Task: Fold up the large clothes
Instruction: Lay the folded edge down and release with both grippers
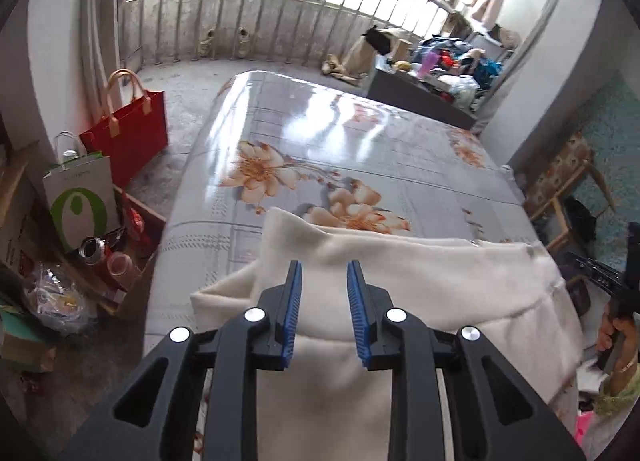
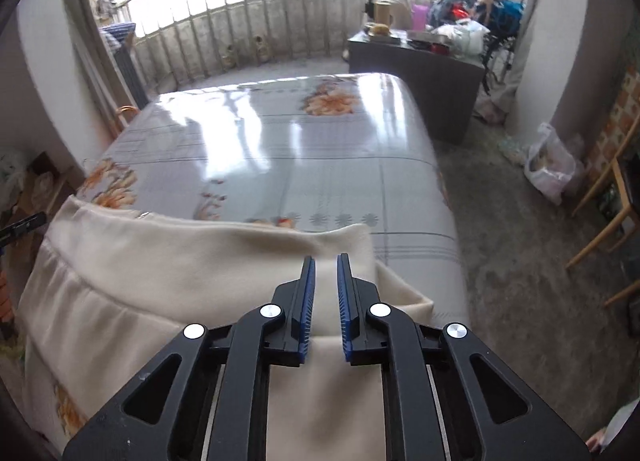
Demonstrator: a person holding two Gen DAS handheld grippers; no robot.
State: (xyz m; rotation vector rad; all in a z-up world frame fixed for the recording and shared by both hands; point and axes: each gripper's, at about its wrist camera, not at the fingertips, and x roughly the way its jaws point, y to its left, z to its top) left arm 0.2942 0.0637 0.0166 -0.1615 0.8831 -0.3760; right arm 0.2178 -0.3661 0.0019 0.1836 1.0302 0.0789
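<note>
- A cream fleece garment [image 1: 420, 281] lies on the near part of the worktop [image 1: 360, 129], which has a glossy floral cover.
- The left tool [image 1: 323, 265] hovers above the garment's left end, jaws apart, holding nothing.
- The right tool [image 2: 325, 257] hangs over the garment's right end, jaws slightly parted, nothing between them.
- A red bag [image 1: 132, 129] stands on the floor, left of the worktop.

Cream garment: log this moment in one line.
cream garment on floral bed | left tongs open above | right tongs open above
</note>
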